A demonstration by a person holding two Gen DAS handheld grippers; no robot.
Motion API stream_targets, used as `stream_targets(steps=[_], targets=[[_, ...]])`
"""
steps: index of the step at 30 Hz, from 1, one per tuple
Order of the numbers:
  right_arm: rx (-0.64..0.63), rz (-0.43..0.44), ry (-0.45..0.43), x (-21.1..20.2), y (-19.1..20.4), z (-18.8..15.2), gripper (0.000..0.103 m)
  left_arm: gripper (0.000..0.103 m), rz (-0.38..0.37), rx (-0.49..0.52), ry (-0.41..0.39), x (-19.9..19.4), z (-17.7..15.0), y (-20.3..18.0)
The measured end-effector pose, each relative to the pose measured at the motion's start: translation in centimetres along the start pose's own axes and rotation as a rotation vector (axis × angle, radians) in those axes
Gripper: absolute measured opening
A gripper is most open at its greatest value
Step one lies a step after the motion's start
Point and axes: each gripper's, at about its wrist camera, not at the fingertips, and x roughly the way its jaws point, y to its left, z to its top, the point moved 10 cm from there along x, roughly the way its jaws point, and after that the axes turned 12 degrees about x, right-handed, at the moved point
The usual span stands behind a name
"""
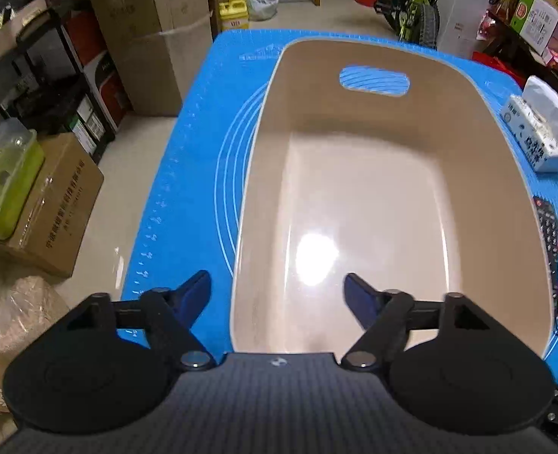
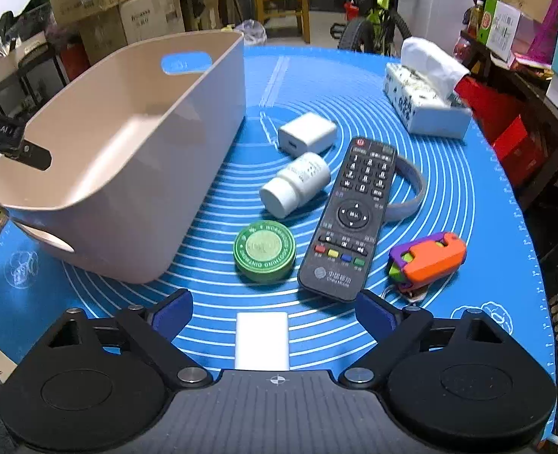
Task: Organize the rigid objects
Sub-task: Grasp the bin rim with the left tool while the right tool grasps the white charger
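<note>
Jaws of both grippers stood wide apart, holding nothing. Left gripper [image 1: 278, 290] hovered over the near rim of the beige plastic bin [image 1: 358, 204] — its interior bare. Right gripper [image 2: 273, 309] hung above the blue silicone mat [image 2: 468, 196] on the table, a white rectangular block [image 2: 262, 339] between its fingers, untouched. Beside the bin lay a green round tin [image 2: 264, 250], black remote control [image 2: 351, 219], white pill bottle [image 2: 296, 183], white charger cube [image 2: 306, 133] and an orange-purple toy [image 2: 426, 259] — all outside it.

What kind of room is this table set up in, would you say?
Probably a home storage room or garage used as a workspace. Stacked cardboard boxes line the wall, a green bicycle is parked behind the table, and a wooden chair stands on the bare floor among shelves of household goods.
</note>
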Motion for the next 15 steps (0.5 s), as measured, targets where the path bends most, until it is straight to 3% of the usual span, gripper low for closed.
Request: stream_targets(steps=[4,10,13,15], targets=[[0.009,-0.005,0.042,0.9,-0.2,-0.3,0.088,0.072,0.034,0.024,0.034,1.0,-0.8,0.2],[-0.022,-0.036,0.082,1.7,-0.1,-1.0,0.083,0.051,-0.001,0.061,0.055,1.6,-0.6,-0.8],[-0.022,-0.045,0.099,2.1,-0.2,-1.3,0.079,0.047,0.011,0.071,0.058,1.6,-0.6,-0.9],[-0.026,-0.049,0.105,2.3,-0.1,-1.4,0.076,0.036,0.011,0.052,0.057,1.4,-0.6,-0.5]])
